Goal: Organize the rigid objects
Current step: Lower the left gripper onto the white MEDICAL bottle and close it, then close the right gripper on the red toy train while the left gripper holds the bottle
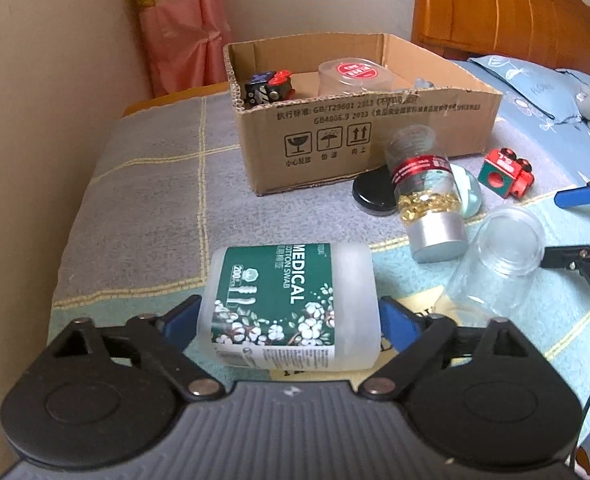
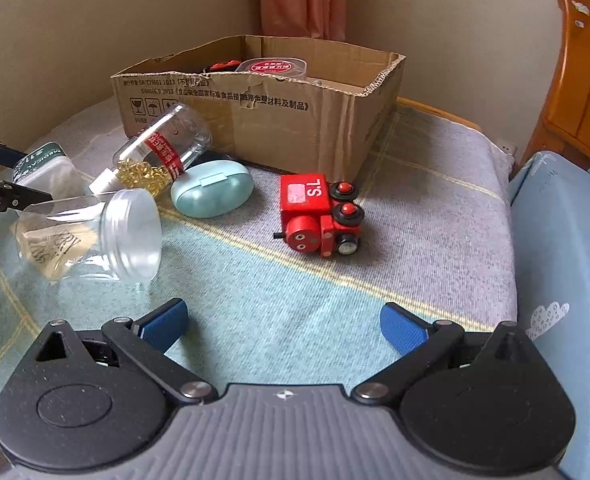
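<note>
My left gripper [image 1: 289, 316] is shut on a frosted cotton swab box [image 1: 291, 308] with a green label, its blue pads against both sides; the box also shows in the right wrist view [image 2: 43, 168]. My right gripper [image 2: 283, 326] is open and empty above the blanket, short of a red toy train [image 2: 319, 212]. A cardboard box [image 1: 359, 136] stands at the back and holds a black-and-red toy [image 1: 269, 88] and a clear red-lidded container [image 1: 355, 76]. An empty clear jar [image 2: 91, 234], a capsule bottle [image 2: 155, 156] and a teal case [image 2: 213, 188] lie on the bed.
A black lid [image 1: 373, 194] lies by the cardboard box. A wall runs along the left, a pink curtain [image 1: 179, 24] hangs in the corner and a wooden headboard [image 1: 507, 8] stands at the right. A blue pillow [image 2: 563, 280] lies right of my right gripper.
</note>
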